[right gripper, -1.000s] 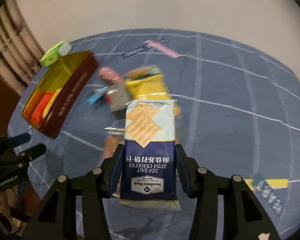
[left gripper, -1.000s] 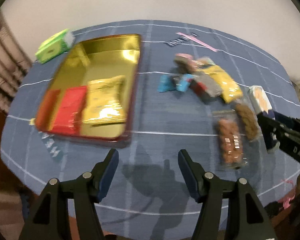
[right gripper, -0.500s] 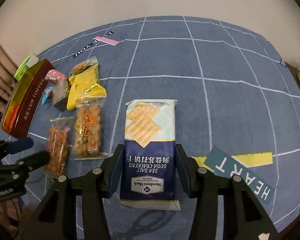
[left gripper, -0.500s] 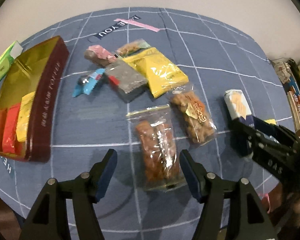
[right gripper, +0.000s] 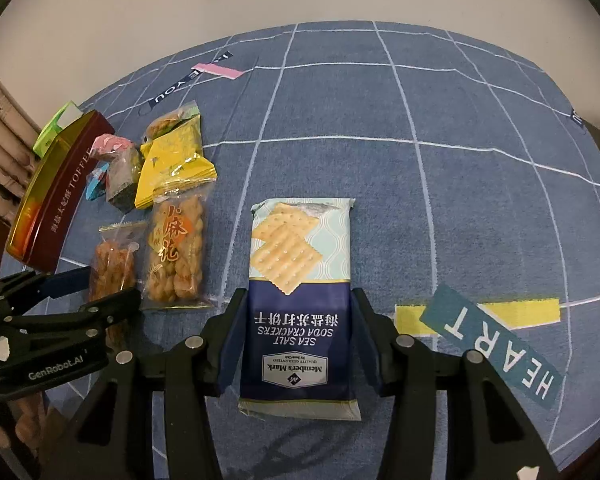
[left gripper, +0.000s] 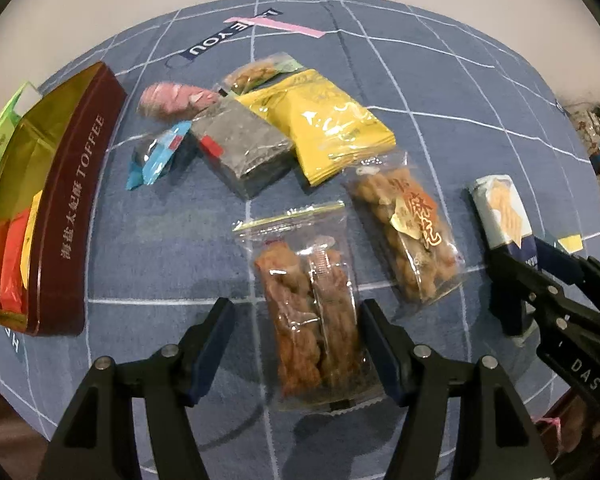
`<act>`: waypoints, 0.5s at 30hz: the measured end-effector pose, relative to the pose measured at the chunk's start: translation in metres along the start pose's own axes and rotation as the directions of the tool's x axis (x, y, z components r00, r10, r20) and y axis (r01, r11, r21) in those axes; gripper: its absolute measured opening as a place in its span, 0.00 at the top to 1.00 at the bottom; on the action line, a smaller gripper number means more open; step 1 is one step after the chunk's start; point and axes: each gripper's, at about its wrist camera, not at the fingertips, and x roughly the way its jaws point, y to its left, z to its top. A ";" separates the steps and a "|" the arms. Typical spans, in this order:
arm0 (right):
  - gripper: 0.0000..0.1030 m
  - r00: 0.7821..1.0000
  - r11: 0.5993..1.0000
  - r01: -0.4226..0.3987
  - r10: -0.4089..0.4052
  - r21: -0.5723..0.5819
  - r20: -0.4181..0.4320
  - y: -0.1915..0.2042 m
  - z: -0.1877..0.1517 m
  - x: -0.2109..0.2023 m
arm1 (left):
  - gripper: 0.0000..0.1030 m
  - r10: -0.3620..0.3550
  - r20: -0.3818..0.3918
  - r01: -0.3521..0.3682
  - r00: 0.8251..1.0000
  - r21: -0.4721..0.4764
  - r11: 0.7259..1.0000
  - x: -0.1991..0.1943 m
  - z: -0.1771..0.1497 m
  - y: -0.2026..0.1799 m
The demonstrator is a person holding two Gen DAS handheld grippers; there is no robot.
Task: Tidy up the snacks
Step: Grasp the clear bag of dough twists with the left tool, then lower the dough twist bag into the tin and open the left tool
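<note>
Blue gridded cloth (right gripper: 440,184) fills my view, toffee tin (left gripper: 72,216) at its left edge. My right gripper (right gripper: 296,340) clamps the soda cracker pack (right gripper: 300,280). My left gripper (left gripper: 298,344) stands half-spread, astride the clear fried-twist bag (left gripper: 312,304), not pinching it.

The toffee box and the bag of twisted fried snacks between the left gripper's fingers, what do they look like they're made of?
The toffee box looks like metal: dark red painted outside, shiny gold inside that mirrors the light. The bag of twisted fried snacks looks like thin clear plastic film, glossy and crinkled, since the brown twists show through it. The left gripper straddles it with its jaws apart.
</note>
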 end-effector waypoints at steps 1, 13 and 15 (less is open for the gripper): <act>0.55 1.000 1.000 0.002 -0.002 -0.002 -0.004 0.000 0.000 0.001 | 0.36 0.000 -0.001 0.000 1.000 0.002 1.000 0.000 0.000 0.000; 0.52 0.999 0.998 0.046 -0.047 -0.032 -0.027 0.009 -0.001 0.003 | 0.61 -0.028 0.015 0.028 0.999 0.030 0.999 -0.013 -0.006 0.014; 0.52 0.998 0.998 0.049 -0.050 -0.034 -0.033 0.009 0.000 0.004 | 0.61 -0.037 0.024 0.035 0.999 0.060 0.998 -0.022 -0.010 0.016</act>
